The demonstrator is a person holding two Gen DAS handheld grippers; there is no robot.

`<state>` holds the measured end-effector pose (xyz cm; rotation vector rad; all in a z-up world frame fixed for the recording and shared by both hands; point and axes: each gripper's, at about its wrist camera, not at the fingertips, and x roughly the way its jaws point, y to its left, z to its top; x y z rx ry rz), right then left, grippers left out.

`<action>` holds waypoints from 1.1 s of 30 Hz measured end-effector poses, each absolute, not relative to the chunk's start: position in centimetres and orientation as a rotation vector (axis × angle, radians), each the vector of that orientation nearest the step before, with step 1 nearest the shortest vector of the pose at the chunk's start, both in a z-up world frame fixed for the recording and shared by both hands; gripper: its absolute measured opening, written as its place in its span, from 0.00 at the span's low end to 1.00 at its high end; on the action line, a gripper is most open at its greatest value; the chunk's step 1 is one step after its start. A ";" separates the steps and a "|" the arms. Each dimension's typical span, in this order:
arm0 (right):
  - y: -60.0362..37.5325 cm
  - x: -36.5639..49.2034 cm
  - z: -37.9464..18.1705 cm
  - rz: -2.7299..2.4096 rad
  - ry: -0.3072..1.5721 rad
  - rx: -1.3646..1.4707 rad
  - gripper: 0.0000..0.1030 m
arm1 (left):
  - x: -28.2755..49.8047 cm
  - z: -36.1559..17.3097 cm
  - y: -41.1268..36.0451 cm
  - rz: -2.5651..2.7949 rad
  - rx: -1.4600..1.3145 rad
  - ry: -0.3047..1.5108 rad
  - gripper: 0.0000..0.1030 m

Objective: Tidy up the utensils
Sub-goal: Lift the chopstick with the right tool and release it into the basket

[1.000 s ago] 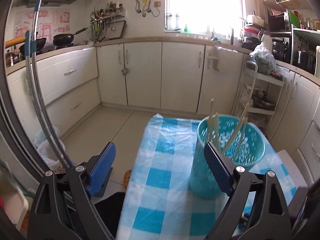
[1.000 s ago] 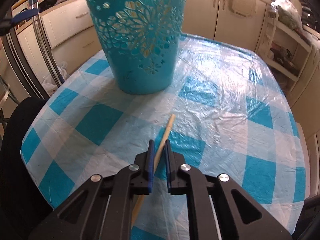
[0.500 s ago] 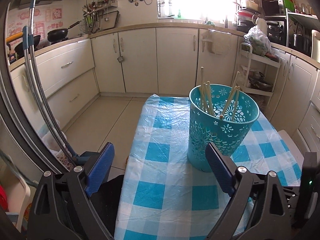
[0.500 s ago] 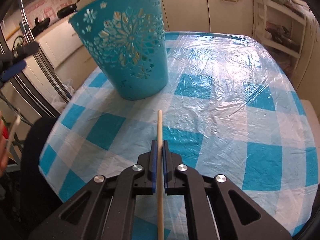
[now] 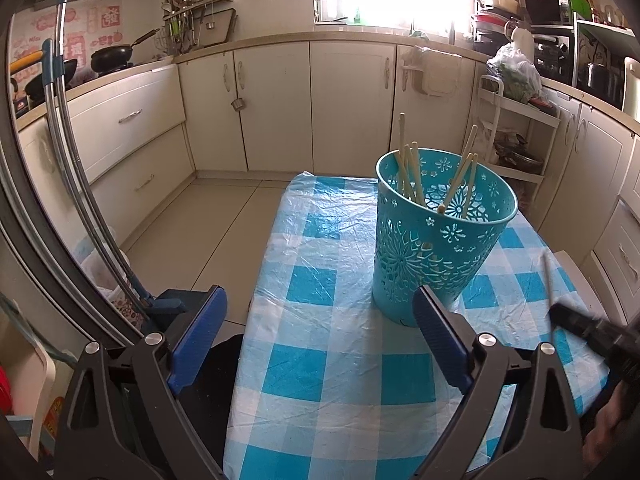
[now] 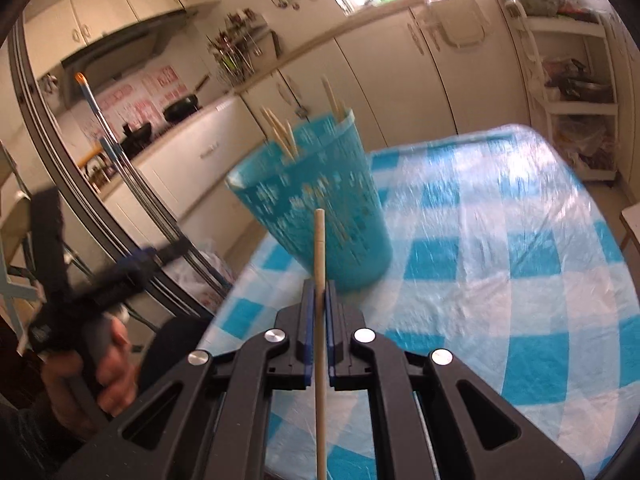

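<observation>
Tall turquoise plastic basket with flower-shaped cut-outs (image 5: 440,240) upright on the table draped in a blue-and-white checked plastic cloth (image 5: 320,320), toward its far right part. Inside it, a bunch of pale wooden chopsticks (image 5: 408,172) standing on end: several leaning on the left of the rim, a few more crossed on the right, tips poking above the rim.

Left gripper (image 5: 320,340) wide open and empty, blue-padded jaws spread well apart, right jaw low in front of the basket's base, nothing touched. Right gripper (image 6: 319,296) clamped shut on a single pale wooden chopstick (image 6: 319,248), stick pinched between the blue pads, upper end pointing toward the basket wall, lower end running back under the gripper body. Chopstick clear of the cloth, held in the air near the basket and not inside it.

From the left wrist only: open mouth of the basket and the sticks within, sharp; right gripper just a dark blur at the right edge with a thin stick above it. From the right wrist only: the grip itself, the basket from the side and smeared by blur, and a hand (image 6: 104,364) wrapped round the left gripper's handle at lower left.
</observation>
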<state>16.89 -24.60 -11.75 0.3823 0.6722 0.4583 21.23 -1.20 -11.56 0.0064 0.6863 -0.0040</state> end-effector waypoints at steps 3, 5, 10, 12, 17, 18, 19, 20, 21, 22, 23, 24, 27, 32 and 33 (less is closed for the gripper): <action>-25.1 17.2 -8.6 0.478 0.580 0.403 0.06 | 21.1 -11.9 -1.2 -0.003 0.005 0.697 0.88; -25.2 17.6 -6.4 0.492 0.522 0.412 0.06 | 21.1 -12.1 -1.1 -0.003 0.003 0.703 0.88; -25.0 19.3 -1.6 0.489 0.386 0.416 0.06 | 21.1 -12.2 -0.8 -0.001 -0.011 0.713 0.88; -24.7 20.3 -0.4 0.463 0.340 0.414 0.06 | 21.1 -12.1 -0.6 -0.004 -0.022 0.715 0.88; -22.6 23.5 1.1 0.367 0.237 0.386 0.06 | 21.0 -11.8 -0.4 -0.014 -0.036 0.714 0.88; -22.1 24.2 1.1 0.340 0.219 0.379 0.06 | 21.0 -11.7 -0.4 -0.015 -0.039 0.713 0.89; -21.9 24.4 1.1 0.319 0.203 0.371 0.06 | 20.9 -11.7 -0.3 -0.016 -0.042 0.712 0.89; -21.4 25.0 0.8 0.296 0.188 0.365 0.06 | 20.9 -11.7 -0.1 -0.017 -0.048 0.711 0.89; -20.9 25.6 0.4 0.272 0.178 0.357 0.06 | 20.9 -11.7 0.0 -0.017 -0.053 0.712 0.90; -20.6 26.0 0.2 0.253 0.174 0.344 0.06 | 21.0 -11.6 0.1 -0.017 -0.058 0.712 0.90; -20.2 26.5 -0.3 0.234 0.173 0.327 0.06 | 21.0 -11.6 0.3 -0.015 -0.064 0.714 0.90; -20.0 26.8 -0.8 0.219 0.177 0.314 0.06 | 21.1 -11.6 0.4 -0.015 -0.070 0.715 0.90; -19.4 27.7 -2.5 0.188 0.201 0.277 0.06 | 21.4 -11.9 0.9 -0.013 -0.088 0.724 0.91; -19.1 28.2 -4.6 0.160 0.229 0.245 0.06 | 22.0 -12.5 1.2 -0.016 -0.108 0.742 0.91; -19.0 28.2 -4.9 0.159 0.236 0.236 0.06 | 22.0 -12.6 1.2 -0.016 -0.108 0.745 0.91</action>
